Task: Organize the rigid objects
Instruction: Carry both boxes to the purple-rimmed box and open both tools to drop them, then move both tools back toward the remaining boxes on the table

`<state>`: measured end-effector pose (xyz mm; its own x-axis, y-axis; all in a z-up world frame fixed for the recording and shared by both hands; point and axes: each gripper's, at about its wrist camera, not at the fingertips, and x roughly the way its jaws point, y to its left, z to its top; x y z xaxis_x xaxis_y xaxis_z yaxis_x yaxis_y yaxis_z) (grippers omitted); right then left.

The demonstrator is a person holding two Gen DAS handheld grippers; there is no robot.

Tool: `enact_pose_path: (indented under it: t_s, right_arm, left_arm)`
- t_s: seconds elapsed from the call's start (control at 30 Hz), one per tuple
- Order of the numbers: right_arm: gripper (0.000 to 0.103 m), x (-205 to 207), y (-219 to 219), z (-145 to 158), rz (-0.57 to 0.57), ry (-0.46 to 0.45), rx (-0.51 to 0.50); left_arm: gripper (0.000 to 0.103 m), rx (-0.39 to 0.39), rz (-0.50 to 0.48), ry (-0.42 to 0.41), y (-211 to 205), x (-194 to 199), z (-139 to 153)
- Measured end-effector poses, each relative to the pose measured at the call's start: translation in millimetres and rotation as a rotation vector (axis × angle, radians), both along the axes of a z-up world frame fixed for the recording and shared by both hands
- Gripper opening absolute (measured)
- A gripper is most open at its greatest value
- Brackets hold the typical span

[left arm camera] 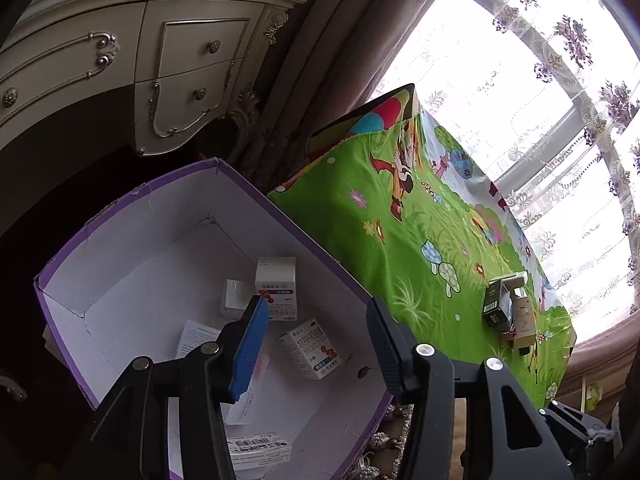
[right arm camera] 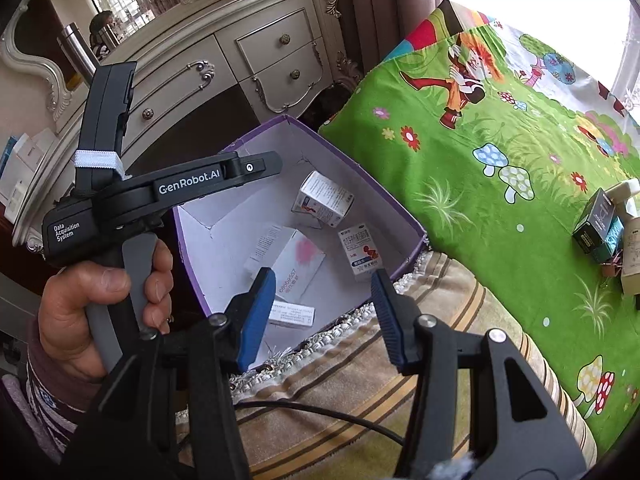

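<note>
While several small white card boxes (right arm camera: pixel 326 200) lie inside the purple box (left arm camera: pixel 256 196), both claws (left arm camera: pixel 316 336) (right arm camera: pixel 324 308) gape empty; more boxes (right arm camera: pixel 600 228) wait at three o'clock.

The black handheld device (right arm camera: pixel 132 200) at the left edge of the right wrist view reads "GenRobot.AI" on its arm and "Data Acquisition System" on its body. A flat white packet (right arm camera: pixel 294 264) in the purple box (right arm camera: pixel 400 216) carries red digits, too small to read surely. Print on the other small boxes is illegible.
</note>
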<state>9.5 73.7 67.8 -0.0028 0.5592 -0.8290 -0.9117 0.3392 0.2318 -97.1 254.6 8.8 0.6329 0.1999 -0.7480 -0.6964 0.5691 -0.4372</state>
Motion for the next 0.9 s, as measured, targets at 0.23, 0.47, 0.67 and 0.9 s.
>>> enact_pose_path:
  t_s: [0.23,0.47,0.67,0.9]
  right_arm:
    - [0.054,19,-13,-1,-0.047,0.007,0.015]
    - [0.054,41,-31,0,-0.098,0.013,0.04]
    - [0.054,72,-52,-4,-0.17,0.034,0.059]
    - [0.054,116,-80,-1,-0.271,0.045,0.091]
  left_arm:
    - [0.053,0.011,-0.029,0.02,-9,14,2]
    - [0.053,0.023,-0.083,0.044,-25,40,4]
    - [0.053,0.034,-0.142,0.076,-45,69,3]
    - [0.053,0.056,-0.211,0.102,-68,105,5]
